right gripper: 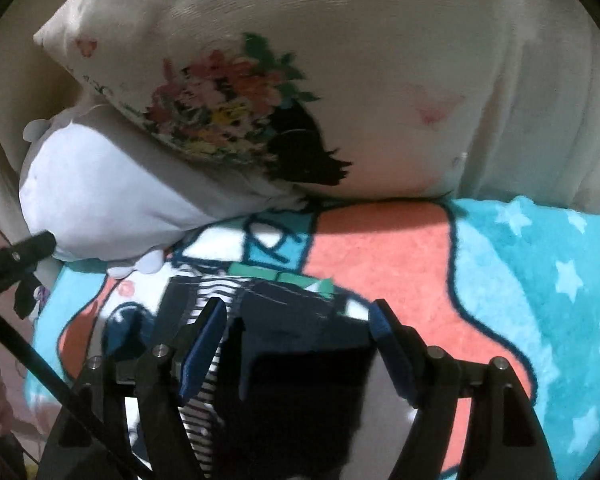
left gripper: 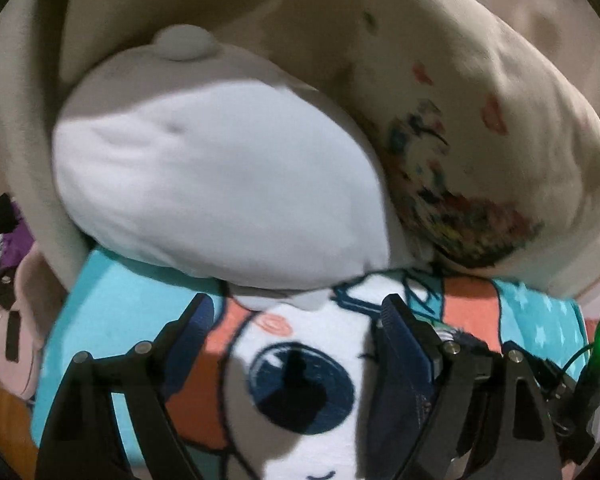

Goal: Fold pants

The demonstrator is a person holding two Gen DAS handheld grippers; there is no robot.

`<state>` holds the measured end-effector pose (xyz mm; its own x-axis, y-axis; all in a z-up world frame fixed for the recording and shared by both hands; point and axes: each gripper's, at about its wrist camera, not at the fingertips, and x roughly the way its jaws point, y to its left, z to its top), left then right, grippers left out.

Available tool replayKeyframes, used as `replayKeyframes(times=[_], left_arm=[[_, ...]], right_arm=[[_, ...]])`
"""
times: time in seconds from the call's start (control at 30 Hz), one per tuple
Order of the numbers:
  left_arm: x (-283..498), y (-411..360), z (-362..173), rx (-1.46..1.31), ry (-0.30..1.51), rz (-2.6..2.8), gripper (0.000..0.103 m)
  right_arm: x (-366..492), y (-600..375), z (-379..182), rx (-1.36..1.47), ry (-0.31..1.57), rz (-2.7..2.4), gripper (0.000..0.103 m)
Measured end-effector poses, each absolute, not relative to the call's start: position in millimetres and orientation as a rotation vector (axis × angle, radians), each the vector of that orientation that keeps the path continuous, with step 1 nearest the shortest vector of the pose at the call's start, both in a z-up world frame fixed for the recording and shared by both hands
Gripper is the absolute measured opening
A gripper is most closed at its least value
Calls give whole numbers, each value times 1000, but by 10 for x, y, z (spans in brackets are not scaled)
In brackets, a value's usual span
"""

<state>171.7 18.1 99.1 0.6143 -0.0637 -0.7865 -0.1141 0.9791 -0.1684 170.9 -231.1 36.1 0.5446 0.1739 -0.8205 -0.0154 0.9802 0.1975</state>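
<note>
1. Left gripper [left gripper: 296,316], in the left wrist view, is seen with its jaws spread wide and nothing between them; it hangs over the cartoon blanket [left gripper: 112,300], above a large printed eye [left gripper: 300,388].
2. A dark blue fold of the pants [left gripper: 400,396] is seen in that view just inside the right-hand finger; whether it touches the pad cannot be told.
3. Beyond the blanket, a white plush cushion [left gripper: 220,184] is pressed against a floral pillow [left gripper: 480,140], so room on that far side is closed off.
4. Right gripper [right gripper: 298,312], in the right wrist view, is likewise held apart, unclamped, with the pants [right gripper: 300,360] lying on the blanket [right gripper: 540,280] between and below its fingers.
5. A striped lining or waistband [right gripper: 212,292] is shown at the pants' far end, toward the floral pillow [right gripper: 340,80]; the near part is lost in shadow.
6. The pants are judged light, soft and limp, so a sagging, shifting fold should be expected; hold would best be taken at the firmer waistband edge or a seam.
7. Open room is judged to lie on the starred blanket to the right of the pants; the white plush cushion [right gripper: 100,192] crowds the left.
</note>
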Motion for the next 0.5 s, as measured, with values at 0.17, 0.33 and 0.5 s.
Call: replayKeyframes(times=[0.17, 0.33, 0.5], left_arm=[[1558, 464, 911, -225, 863, 114, 85], [1151, 725, 788, -244, 784, 163, 85], [467, 874, 717, -281, 743, 181, 85]], right_arm=[[1739, -2014, 366, 87, 944, 176, 78], [1582, -1883, 313, 108, 847, 218, 78], [1057, -1850, 448, 115, 717, 208, 78]])
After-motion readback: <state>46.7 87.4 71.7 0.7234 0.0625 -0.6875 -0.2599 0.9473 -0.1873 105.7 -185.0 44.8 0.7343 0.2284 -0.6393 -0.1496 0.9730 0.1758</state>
